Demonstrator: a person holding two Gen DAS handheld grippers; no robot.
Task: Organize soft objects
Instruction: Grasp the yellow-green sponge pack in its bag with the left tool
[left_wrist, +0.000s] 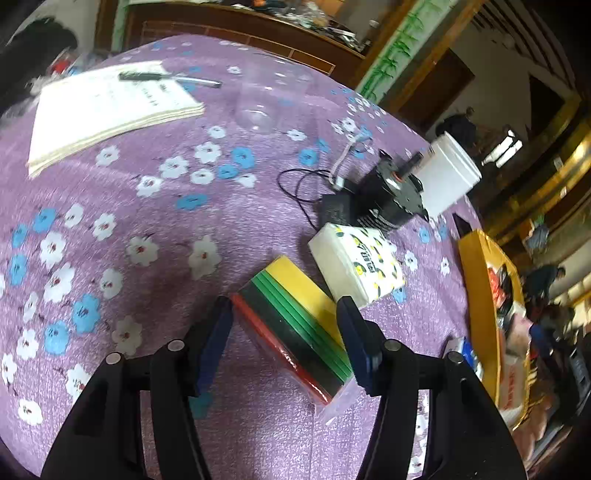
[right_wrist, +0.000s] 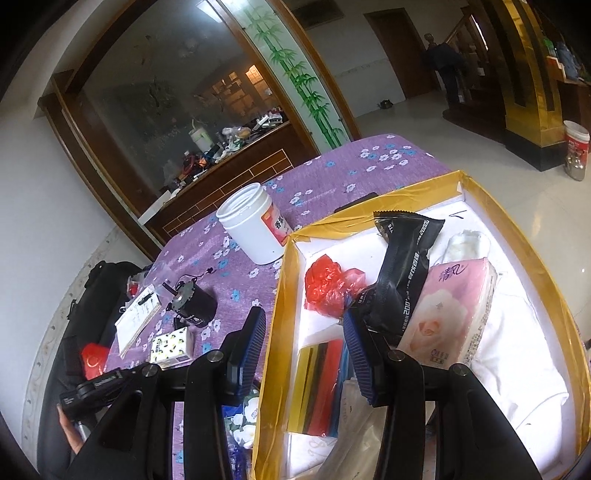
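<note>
Purple flowered cloth is covering the worktop (left_wrist: 155, 229), with a yellow box (right_wrist: 280, 302) sitting at its right edge, already holding soft goods. Sponges (left_wrist: 295, 325), a wrapped pack, are lying between the left gripper's (left_wrist: 284, 328) spread fingers, long axis running near-right to far-left, not yet pinched. Tissues (left_wrist: 356, 269) are lying just beyond. Right gripper (right_wrist: 303, 332), likewise spread and empty, is hovering over the box's left wall.

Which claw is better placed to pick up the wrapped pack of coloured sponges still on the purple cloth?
Left. The left claw is open, straddling the wrapped pack of coloured sponges. The right claw is open over the yellow-rimmed box.
</note>
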